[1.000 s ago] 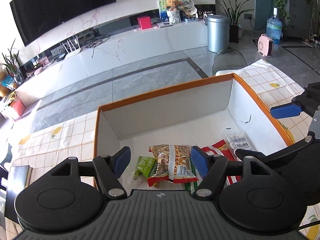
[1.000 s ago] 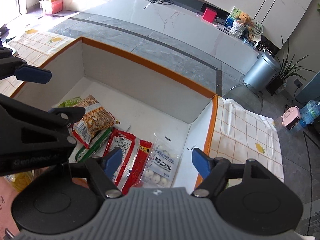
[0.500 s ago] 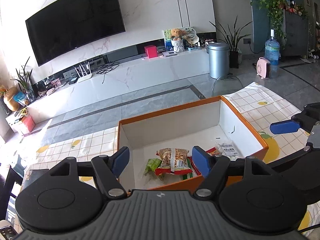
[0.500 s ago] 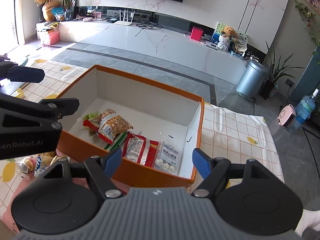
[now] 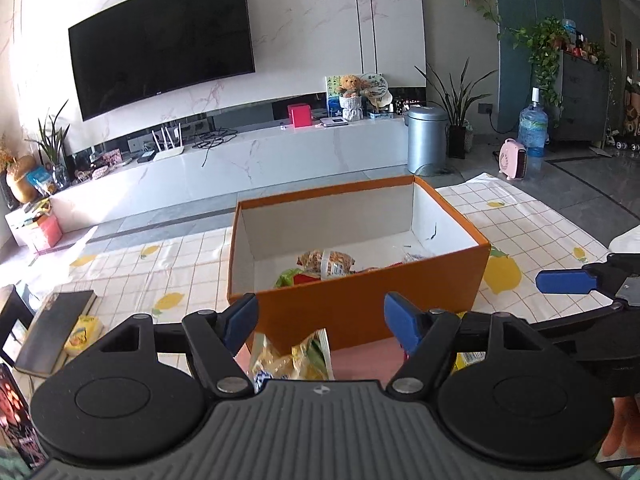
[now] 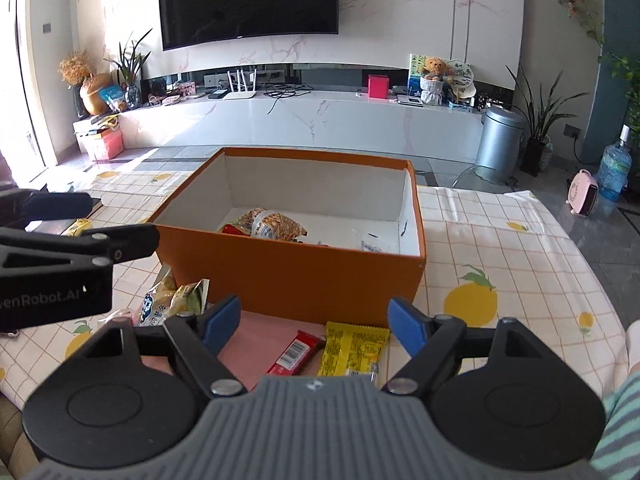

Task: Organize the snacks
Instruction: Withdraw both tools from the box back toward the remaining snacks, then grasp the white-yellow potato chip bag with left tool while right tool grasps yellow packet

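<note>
Both tools hang empty before the orange box (image 6: 288,276) on the bench (image 6: 500,240): left tool (image 5: 320,318) wide, right tool (image 6: 314,318) wide and opening. Yellow packet (image 6: 354,346) and red bar (image 6: 296,352) lie below it; the box's near wall could catch a low carry (open room lies rightward).

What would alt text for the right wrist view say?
The open right gripper, jaws opening, hovers over a red bar and yellow packet lying before an orange box holding snacks; the left gripper shows at left.
</note>
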